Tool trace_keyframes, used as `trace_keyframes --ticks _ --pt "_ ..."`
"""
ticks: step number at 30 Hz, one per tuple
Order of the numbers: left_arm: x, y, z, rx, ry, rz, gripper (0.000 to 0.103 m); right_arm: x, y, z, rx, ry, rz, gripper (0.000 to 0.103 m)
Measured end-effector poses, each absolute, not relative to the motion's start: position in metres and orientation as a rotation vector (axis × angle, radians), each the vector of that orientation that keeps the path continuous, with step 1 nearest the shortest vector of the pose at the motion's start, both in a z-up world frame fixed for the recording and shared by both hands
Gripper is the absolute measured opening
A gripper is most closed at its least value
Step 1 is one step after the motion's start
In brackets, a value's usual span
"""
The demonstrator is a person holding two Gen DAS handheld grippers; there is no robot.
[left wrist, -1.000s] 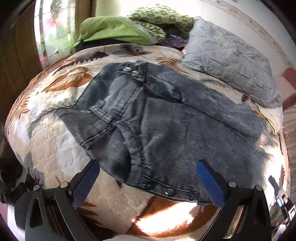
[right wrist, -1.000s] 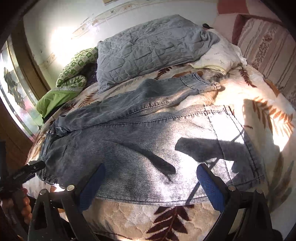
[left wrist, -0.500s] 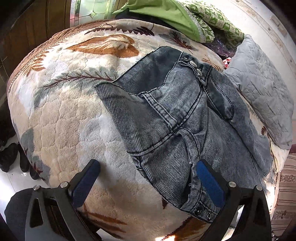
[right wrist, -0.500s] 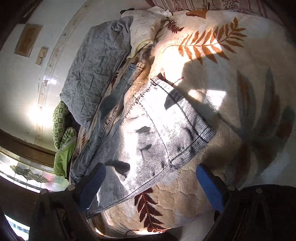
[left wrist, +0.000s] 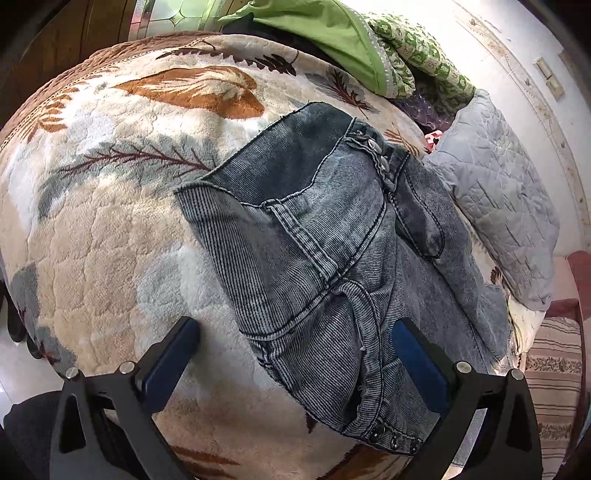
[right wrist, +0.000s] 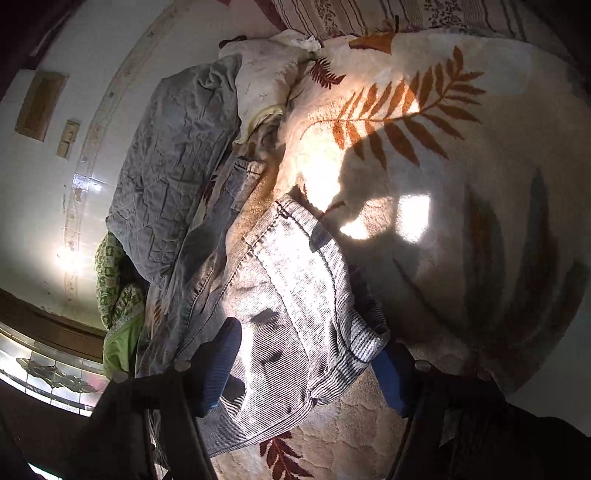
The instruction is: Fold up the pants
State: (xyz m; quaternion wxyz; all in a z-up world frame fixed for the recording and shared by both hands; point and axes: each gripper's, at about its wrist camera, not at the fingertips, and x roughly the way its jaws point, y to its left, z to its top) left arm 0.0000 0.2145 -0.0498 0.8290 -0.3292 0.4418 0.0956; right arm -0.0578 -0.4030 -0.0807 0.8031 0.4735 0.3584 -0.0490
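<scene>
Both claws are sitting lower and closer to the pants than a second ago, each having rolled so the bed now looks tilted in its view, and the right claw's fingers, spread at their widest back then, are drawing together.

Grey-blue pants [left wrist: 332, 266] are lying spread flat on the leaf-patterned blanket [left wrist: 110, 229] covering the bed, waistband toward the bed's near left edge and legs running off toward the right, where the pillows are lying. The left claw [left wrist: 295, 365] is hovering released over the waistband end, its two blue fingers [left wrist: 417, 365] wide apart; one is over the blanket just beside the cloth, the other over the row of snap buttons [left wrist: 395, 439] at the near waist corner. Whether either finger is touching the fabric I cannot tell.

In the right wrist view, the right claw [right wrist: 310, 369] is closing around the hem of the near pant leg [right wrist: 295, 314], with the bunched cuff sitting between its fingers. The pads are not yet visibly pressing on the cloth. Sunlight is falling in patches across that leg and the blanket beyond it.

A grey quilted pillow [left wrist: 498, 210] is lying along the far edge of the bed, just beside the far leg, and a green cloth [left wrist: 325, 33] is heaped at the bed's far left corner.
</scene>
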Motion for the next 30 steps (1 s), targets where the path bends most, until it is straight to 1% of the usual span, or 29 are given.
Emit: trace_keyframes --ticks 5,6,7,8,9,10,11,12,13,14,16,17,20,22,25,26,27,30 --pt "-0.013 0.225 -0.050 -0.754 0.910 0.153 0.103 -0.060 -0.404 -0.082 1.012 0.759 -0.100 0.069" --pt "-0.015 0.228 -0.049 -0.773 0.909 0.164 0.096 -0.060 -0.404 -0.082 1.008 0.760 -0.099 0.069" --pt "-0.018 0.231 -0.047 -0.776 0.910 0.195 0.086 -0.061 -0.404 -0.083 1.001 0.761 -0.098 0.069" --pt "-0.018 0.233 -0.044 -0.752 0.914 0.221 0.047 -0.062 -0.404 -0.083 0.995 0.764 -0.100 0.067" --pt "-0.016 0.234 -0.044 -0.734 0.934 0.217 0.017 -0.062 -0.404 -0.083 0.993 0.767 -0.101 0.064" --pt "-0.013 0.236 -0.046 -0.731 0.950 0.215 0.017 -0.061 -0.404 -0.083 0.992 0.771 -0.102 0.061" --pt "-0.013 0.236 -0.046 -0.725 0.951 0.215 0.016 -0.060 -0.404 -0.084 0.992 0.778 -0.100 0.054" --pt "-0.014 0.236 -0.046 -0.718 0.944 0.217 0.015 -0.059 -0.403 -0.085 0.993 0.786 -0.095 0.041" --pt "-0.017 0.236 -0.042 -0.712 0.922 0.229 0.015 -0.057 -0.403 -0.087 0.994 0.800 -0.091 0.034" --pt "-0.021 0.234 -0.033 -0.683 0.881 0.245 0.014 -0.056 -0.402 -0.088 0.991 0.814 -0.089 0.028" --pt "-0.033 0.223 -0.011 -0.611 0.785 0.258 0.014 -0.054 -0.399 -0.084 0.962 0.821 -0.099 0.021" --pt "-0.040 0.220 0.000 -0.597 0.742 0.260 0.014 -0.055 -0.398 -0.079 0.935 0.814 -0.104 0.016" --pt "-0.060 0.213 0.012 -0.585 0.675 0.279 0.014 -0.060 -0.400 -0.054 0.837 0.773 -0.136 0.015" --pt "-0.060 0.212 -0.003 -0.605 0.738 0.289 0.014 -0.063 -0.404 -0.044 0.786 0.768 -0.172 0.015" --pt "-0.055 0.218 -0.037 -0.662 0.864 0.325 0.016 -0.058 -0.409 -0.056 0.778 0.856 -0.193 0.015" --pt "-0.053 0.218 -0.041 -0.671 0.879 0.336 0.016 -0.057 -0.409 -0.060 0.775 0.885 -0.198 0.015" --pt "-0.054 0.217 -0.037 -0.663 0.870 0.338 0.020 -0.054 -0.408 -0.062 0.758 0.911 -0.205 0.015" --pt "-0.054 0.214 -0.023 -0.640 0.844 0.333 0.023 -0.057 -0.409 -0.064 0.753 0.919 -0.234 0.019"
